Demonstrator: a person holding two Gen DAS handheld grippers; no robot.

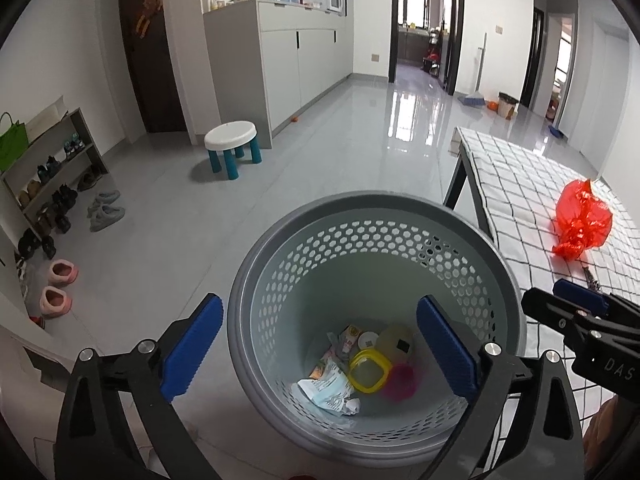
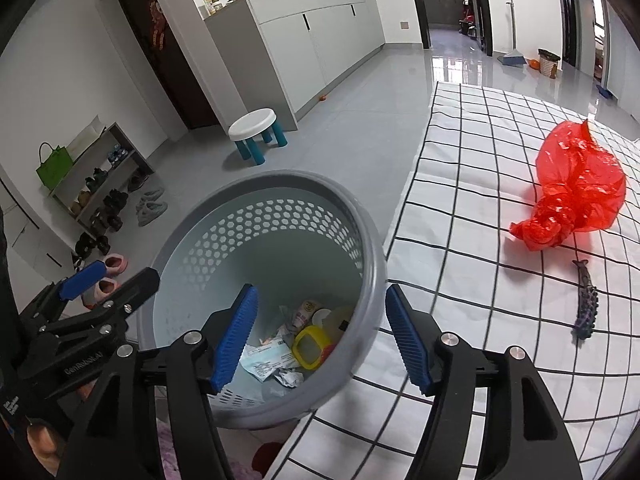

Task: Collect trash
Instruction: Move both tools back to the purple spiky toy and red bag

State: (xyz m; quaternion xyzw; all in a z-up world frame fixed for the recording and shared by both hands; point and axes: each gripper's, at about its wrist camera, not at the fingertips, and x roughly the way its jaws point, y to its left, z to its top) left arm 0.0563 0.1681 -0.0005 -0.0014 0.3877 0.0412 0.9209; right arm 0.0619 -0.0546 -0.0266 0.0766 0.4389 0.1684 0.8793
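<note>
**A:** How far along is the collecting looking?

**B:** I'd judge it partly done. The grey perforated wastebasket (image 1: pixel 376 240) is standing on the floor, just beside the table with the checked cloth (image 2: pixel 480 208), and it is already holding a layer of rubbish at the bottom. Two things are still lying on the cloth, so those look like what is left.

**A:** Go through them, biggest first.

**B:** One wastebasket. One crumpled red plastic bag (image 2: pixel 576 188), sitting on the cloth well apart from the basket. One dark, spiky strip-shaped object (image 2: pixel 586 304), lying near the bag and nearer the camera; I cannot tell what it is. Inside the basket: one yellow square-rimmed lid (image 1: pixel 369 370), one pink blurred piece (image 1: pixel 402 378) touching it, one pale round container (image 1: pixel 396 340), one small white round cap (image 1: pixel 367 339), and a heap of crumpled paper and wrappers (image 1: pixel 330 388) that I cannot count piece by piece.

**A:** And the tongs?

**B:** Both are empty. The left gripper (image 1: pixel 320 350) is hovering over the basket mouth with its blue pads spread wide. The right gripper (image 2: pixel 320 338) is also gaping wide, with the basket's near rim showing between its pads but not touching them, as far as I can judge.

**A:** So next?

**B:** Probably the red bag, though that is only my guess.
</note>
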